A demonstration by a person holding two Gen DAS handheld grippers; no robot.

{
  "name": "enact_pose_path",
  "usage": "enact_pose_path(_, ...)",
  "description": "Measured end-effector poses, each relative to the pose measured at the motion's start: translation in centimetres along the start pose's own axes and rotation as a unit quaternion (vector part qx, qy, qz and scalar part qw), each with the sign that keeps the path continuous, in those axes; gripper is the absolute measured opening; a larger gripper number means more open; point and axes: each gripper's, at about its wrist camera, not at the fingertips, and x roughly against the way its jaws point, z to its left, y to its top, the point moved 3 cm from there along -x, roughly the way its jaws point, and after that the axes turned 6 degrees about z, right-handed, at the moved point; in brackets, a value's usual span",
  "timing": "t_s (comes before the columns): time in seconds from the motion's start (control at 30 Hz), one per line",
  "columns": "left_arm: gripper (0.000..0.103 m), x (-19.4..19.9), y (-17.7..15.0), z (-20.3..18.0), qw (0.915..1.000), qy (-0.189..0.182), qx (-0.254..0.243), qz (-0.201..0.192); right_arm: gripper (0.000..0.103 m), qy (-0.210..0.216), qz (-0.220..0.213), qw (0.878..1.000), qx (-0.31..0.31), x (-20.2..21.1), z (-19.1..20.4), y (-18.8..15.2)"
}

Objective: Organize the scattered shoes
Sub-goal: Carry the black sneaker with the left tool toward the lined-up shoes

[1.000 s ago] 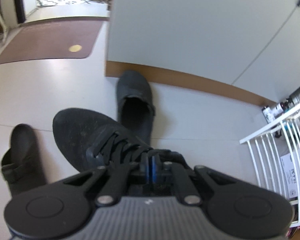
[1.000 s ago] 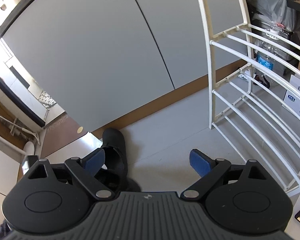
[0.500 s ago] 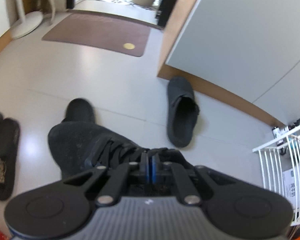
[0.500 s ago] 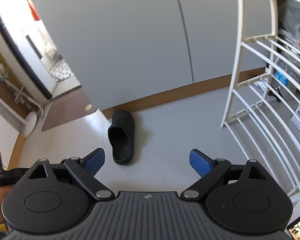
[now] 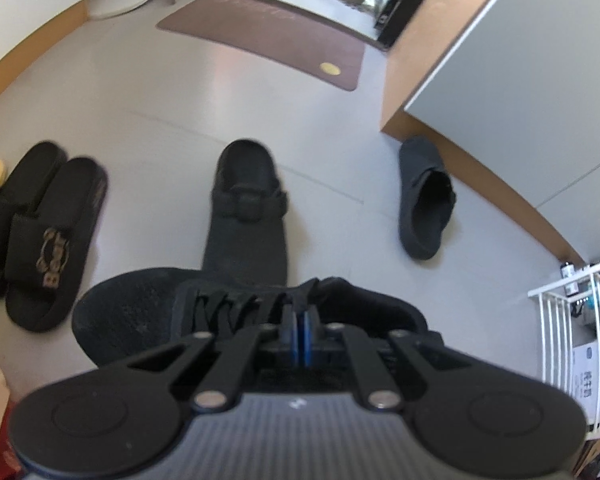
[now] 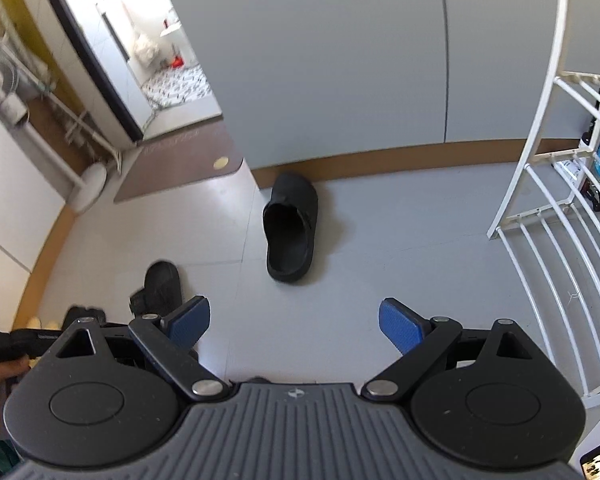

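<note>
- Since the earlier frame, the left view has been swung across the floor (image 5: pixel 180 92): a pair of black slides (image 5: pixel 40 224) with a gold logo is now seen at the left, and the grey clog (image 5: pixel 424 200) by the cabinet has been shifted toward the right.
- In the right view, more floor is now shown, and the clog is seen whole.
- The left gripper (image 5: pixel 299 332) is clenched on the black lace-up sneaker (image 5: pixel 148 316) at its collar; the sneaker is held above the floor, toe to the left.
- A 2nd black clog (image 5: pixel 248 208) lies directly beyond the sneaker, toe away.
- The right gripper (image 6: pixel 294 324) is released, with nothing between its blue pads.
- Open floor is left between the 2 clogs; the white wire rack (image 6: pixel 548 216) bounds the right side, the cabinet's brown base (image 6: pixel 400 160) the far side.
</note>
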Motion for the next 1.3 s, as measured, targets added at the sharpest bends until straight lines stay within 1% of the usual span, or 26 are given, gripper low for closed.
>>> enact_pose_path(0.17,0.002,-0.4,-1.8,2.4,0.9998,0.002,-0.001,0.019,0.095,-0.01,0.014,1.0,0.019,-0.8,1.6,-0.8)
enact_pose_path(0.3,0.002,-1.2,-3.0,4.0,0.9993,0.007,0.009,0.035,0.095,-0.013,0.025,0.999,0.043,-1.4,2.9,-1.6)
enact_pose_path(0.43,0.002,-2.1,-3.8,4.5,0.9988,0.008,0.006,0.049,0.095,-0.013,0.041,0.997,0.058,-2.0,3.5,-2.4)
enact_pose_path(0.53,0.003,-3.1,-4.6,4.9,0.9977,0.01,0.006,0.067,0.095,-0.014,0.047,0.997,0.067,-2.3,4.1,-2.8)
enact_pose_path(0.6,0.003,-3.7,-4.8,5.0,0.9972,0.006,0.007,0.075,0.095,-0.013,0.049,0.996,0.072,-2.3,4.4,-3.0)
enact_pose_path(0.67,0.0,-4.0,-4.9,5.1,0.9969,-0.003,0.012,0.077,0.095,-0.011,0.05,0.996,0.076,-2.3,4.5,-3.1)
enact_pose_path(0.7,0.002,-4.0,-4.9,5.1,0.9969,-0.009,0.017,0.076,0.095,-0.005,0.052,0.996,0.075,-2.2,4.6,-3.2)
enact_pose_path(0.73,0.004,-4.1,-4.8,5.1,0.9965,-0.012,0.022,0.079,0.095,-0.001,0.052,0.996,0.073,-2.1,4.5,-3.2)
enact_pose_path(0.77,0.015,-4.4,-4.8,5.0,0.9956,-0.01,0.024,0.09,0.095,0.003,0.053,0.996,0.071,-2.0,4.4,-3.2)
enact_pose_path(0.8,0.02,-4.6,-4.9,4.9,0.9945,-0.005,0.022,0.102,0.095,0.003,0.052,0.996,0.07,-1.9,4.3,-3.3)
enact_pose_path(0.83,0.022,-4.7,-5.0,4.8,0.9934,0.002,0.017,0.113,0.095,0.0,0.052,0.996,0.071,-1.8,4.2,-3.3)
enact_pose_path(0.87,0.031,-4.8,-5.0,4.8,0.9928,0.012,0.012,0.118,0.095,0.0,0.052,0.996,0.071,-1.8,4.1,-3.4)
enact_pose_path(0.9,0.044,-4.7,-5.0,4.9,0.9927,0.02,0.012,0.118,0.095,-0.001,0.053,0.996,0.072,-1.9,4.2,-3.4)
enact_pose_path(0.97,0.053,-4.3,-5.0,5.1,0.9925,0.035,0.017,0.115,0.095,-0.002,0.055,0.996,0.073,-1.9,4.2,-3.6)
enact_pose_path(1.13,0.054,-2.3,-4.7,4.3,0.9932,0.055,0.01,0.103,0.095,0.012,0.048,0.996,0.078,-0.8,4.9,-3.9)
enact_pose_path(1.17,0.056,-1.7,-4.5,3.9,0.9934,0.057,0.007,0.099,0.095,0.014,0.046,0.996,0.078,-0.7,5.0,-3.9)
enact_pose_path(1.3,0.06,1.5,-3.3,1.1,0.9933,0.068,-0.022,0.091,0.095,0.032,0.04,0.995,0.08,0.5,5.8,-4.2)
